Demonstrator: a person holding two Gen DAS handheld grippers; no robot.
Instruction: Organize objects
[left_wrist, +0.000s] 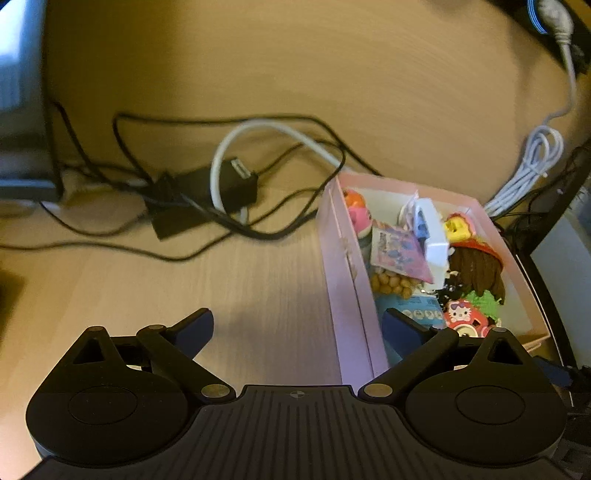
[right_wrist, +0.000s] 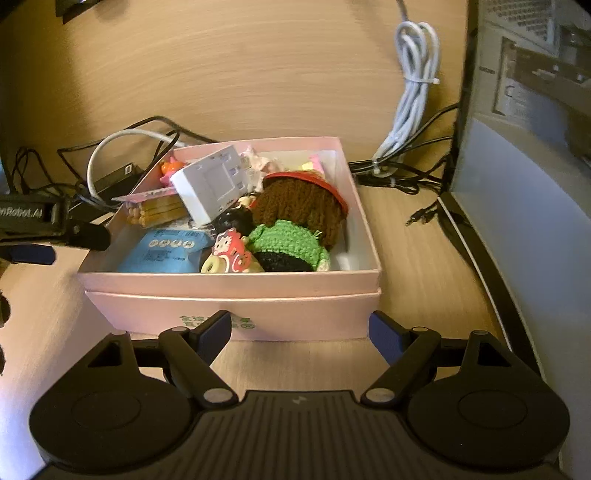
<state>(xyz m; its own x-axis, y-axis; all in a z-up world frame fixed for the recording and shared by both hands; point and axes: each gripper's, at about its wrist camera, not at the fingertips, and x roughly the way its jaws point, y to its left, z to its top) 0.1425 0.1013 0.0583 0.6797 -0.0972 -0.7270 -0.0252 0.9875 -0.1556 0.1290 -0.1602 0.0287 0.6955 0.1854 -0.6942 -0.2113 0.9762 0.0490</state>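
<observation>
Right gripper (right_wrist: 300, 332) before pink box (right_wrist: 229, 295)

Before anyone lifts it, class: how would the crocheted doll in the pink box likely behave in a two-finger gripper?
The crocheted doll looks like soft yarn, so it would probably squash and flop rather than stay stiff. It seems light for its bulk. Its brown yarn hair may snag neighbours in the crowded pink box, such as the white plastic block.

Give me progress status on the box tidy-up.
Done: crochet doll, white adapter and blue packet sit inside the pink box. In hand: nothing; left gripper and right gripper are open. Left: tangled black cables lie on the desk.
</observation>
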